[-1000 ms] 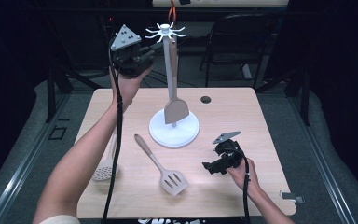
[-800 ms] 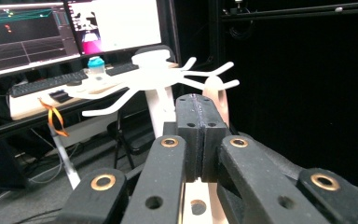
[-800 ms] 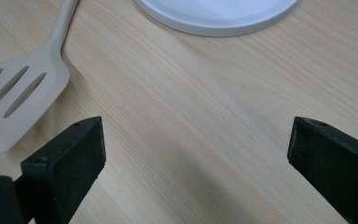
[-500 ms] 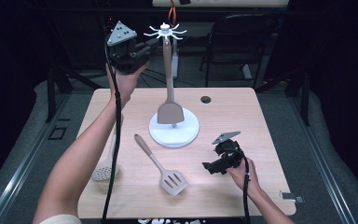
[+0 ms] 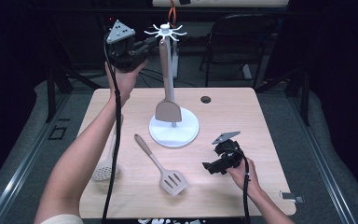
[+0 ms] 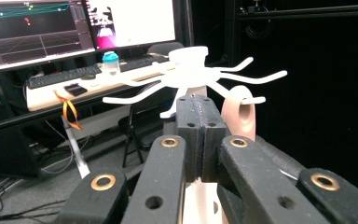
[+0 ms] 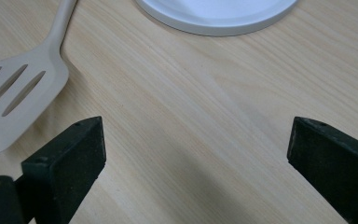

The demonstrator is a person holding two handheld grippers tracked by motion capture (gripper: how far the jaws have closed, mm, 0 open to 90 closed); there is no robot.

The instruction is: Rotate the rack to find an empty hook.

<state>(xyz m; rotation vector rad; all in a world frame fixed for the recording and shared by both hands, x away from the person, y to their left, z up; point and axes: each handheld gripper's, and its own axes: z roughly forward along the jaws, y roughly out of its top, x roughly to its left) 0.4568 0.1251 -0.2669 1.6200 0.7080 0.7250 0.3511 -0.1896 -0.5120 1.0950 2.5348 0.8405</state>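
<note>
My left gripper is raised level with the top of the white hook rack. Its jaws are closed together on the upper handle of a beige spatula. The spatula hangs alongside the pole with its blade just above the round white base. In the left gripper view the shut left gripper points at the hook arms, and the handle's ring sits at one arm's tip. My right gripper rests on the table, open; the right gripper has only bare wood between its jaws.
A slotted turner lies on the table in front of the base. A skimmer spoon lies at the left, partly under the forearm. A dark hole marks the far tabletop. A chair stands behind.
The left gripper has shifted slightly up and left with the spatula, and the blade has swung a little closer to the pole. The right gripper has stayed put.
</note>
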